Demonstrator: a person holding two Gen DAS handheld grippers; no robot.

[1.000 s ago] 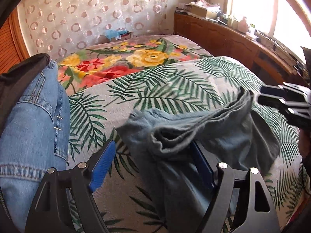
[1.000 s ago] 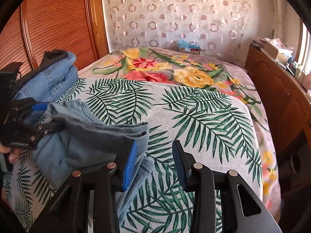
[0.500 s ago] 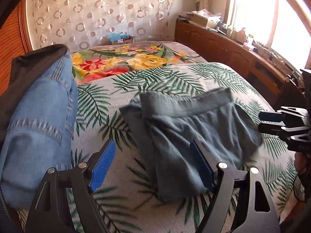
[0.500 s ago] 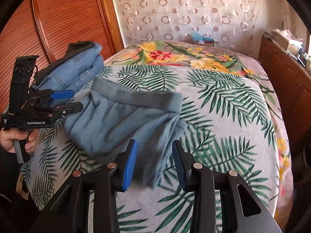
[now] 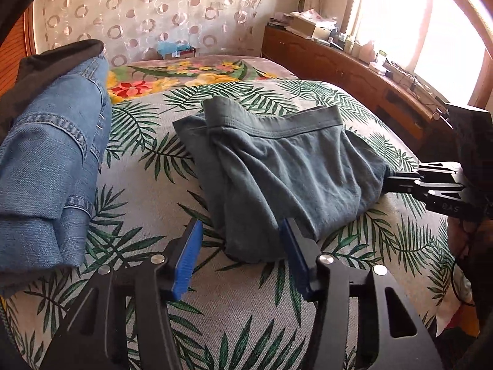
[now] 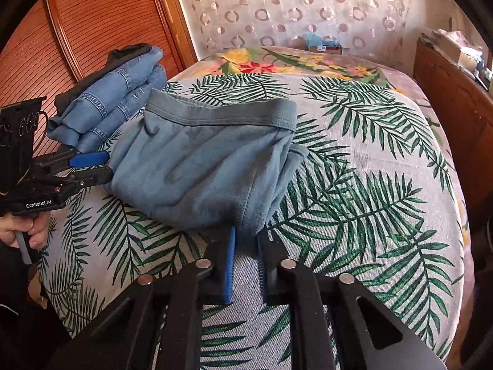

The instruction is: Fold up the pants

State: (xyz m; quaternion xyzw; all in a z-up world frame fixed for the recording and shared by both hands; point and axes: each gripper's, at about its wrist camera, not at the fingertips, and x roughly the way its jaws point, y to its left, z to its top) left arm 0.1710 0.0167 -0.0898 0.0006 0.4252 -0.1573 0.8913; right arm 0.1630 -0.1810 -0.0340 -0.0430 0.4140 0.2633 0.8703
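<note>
Palm-print bedspread: folded grey-blue pants mid-bed, jeans stack at 9 o'clock. Left gripper jaws apart at the near hem; right gripper nearly together, pinching the pants edge.

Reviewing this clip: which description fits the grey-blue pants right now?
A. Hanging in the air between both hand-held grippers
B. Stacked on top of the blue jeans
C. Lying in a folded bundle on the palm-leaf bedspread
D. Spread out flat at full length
C. The grey-blue pants lie bundled on the palm-leaf bedspread, waistband showing, beside rather than on the stacked blue jeans.
</note>
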